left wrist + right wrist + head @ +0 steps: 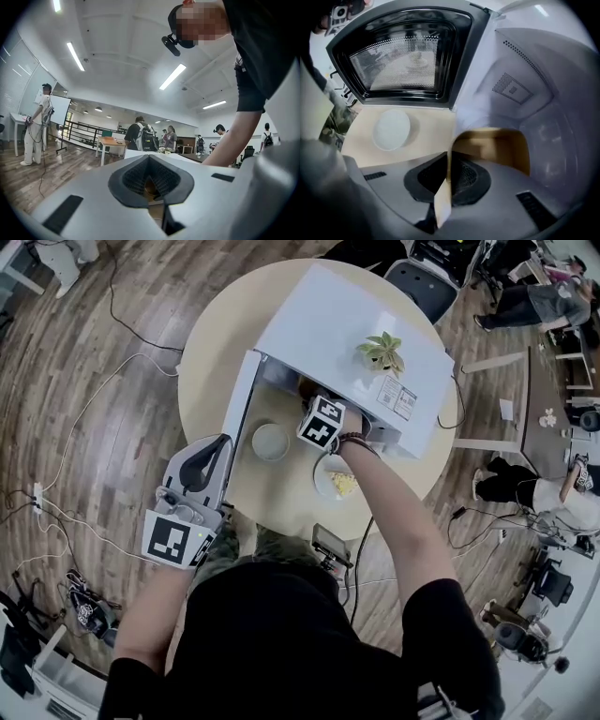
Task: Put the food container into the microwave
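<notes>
The brown cardboard food container (497, 145) sits inside the white microwave (347, 329), on its cavity floor. My right gripper (447, 180) reaches into the opening and is shut on the container's near wall, a thin cardboard edge standing between the pads. In the head view only the marker cube of the right gripper (321, 418) and a bit of the container (306, 385) show. The microwave door (405, 51) hangs open to the left. My left gripper (217, 448) is held off the table's left edge, tilted upward, jaws together, holding nothing.
A round white lid (271, 441) lies on the beige round table (211, 343) in front of the door. A bowl with yellow food (339, 484) stands beside my right forearm. A small potted plant (382, 352) tops the microwave. Cables run over the wooden floor.
</notes>
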Tool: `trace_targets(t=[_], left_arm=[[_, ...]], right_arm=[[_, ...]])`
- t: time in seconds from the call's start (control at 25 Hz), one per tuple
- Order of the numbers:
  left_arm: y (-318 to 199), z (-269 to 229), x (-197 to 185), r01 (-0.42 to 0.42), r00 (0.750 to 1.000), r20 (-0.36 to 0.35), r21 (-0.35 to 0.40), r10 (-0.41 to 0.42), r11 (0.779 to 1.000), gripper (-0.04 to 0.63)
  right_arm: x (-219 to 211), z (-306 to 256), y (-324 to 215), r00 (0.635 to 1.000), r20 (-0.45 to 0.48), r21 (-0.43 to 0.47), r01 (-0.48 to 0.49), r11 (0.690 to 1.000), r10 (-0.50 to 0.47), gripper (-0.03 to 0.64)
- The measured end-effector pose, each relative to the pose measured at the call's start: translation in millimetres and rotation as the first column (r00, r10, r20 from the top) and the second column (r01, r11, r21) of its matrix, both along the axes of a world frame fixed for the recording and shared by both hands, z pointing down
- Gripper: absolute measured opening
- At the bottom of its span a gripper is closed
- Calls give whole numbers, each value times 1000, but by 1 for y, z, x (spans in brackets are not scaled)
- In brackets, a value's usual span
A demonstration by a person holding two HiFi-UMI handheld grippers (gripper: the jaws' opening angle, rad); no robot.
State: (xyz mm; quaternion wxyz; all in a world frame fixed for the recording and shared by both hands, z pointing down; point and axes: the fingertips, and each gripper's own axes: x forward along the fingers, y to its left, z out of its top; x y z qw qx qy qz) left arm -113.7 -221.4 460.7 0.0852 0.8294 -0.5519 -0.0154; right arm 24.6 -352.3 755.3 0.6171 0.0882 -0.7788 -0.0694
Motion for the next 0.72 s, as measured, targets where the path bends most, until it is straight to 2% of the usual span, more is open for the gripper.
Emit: trace_targets(t=[0.2,0.4,0.72], left_arm=[[1,4,4,-4,1000,-2,-12,4,1000,18],[0,6,5,-2,1000,-3,-15,2,1000,18],[0,10,5,0,1000,-3,-22,0,1000,18]], right_arm=[[3,1,-18,999,-5,84,-38,996,39,26],[5,4,-28,998,-8,125,-66,990,68,26],[3,0,-40,999,21,223,-52,974,48,41]])
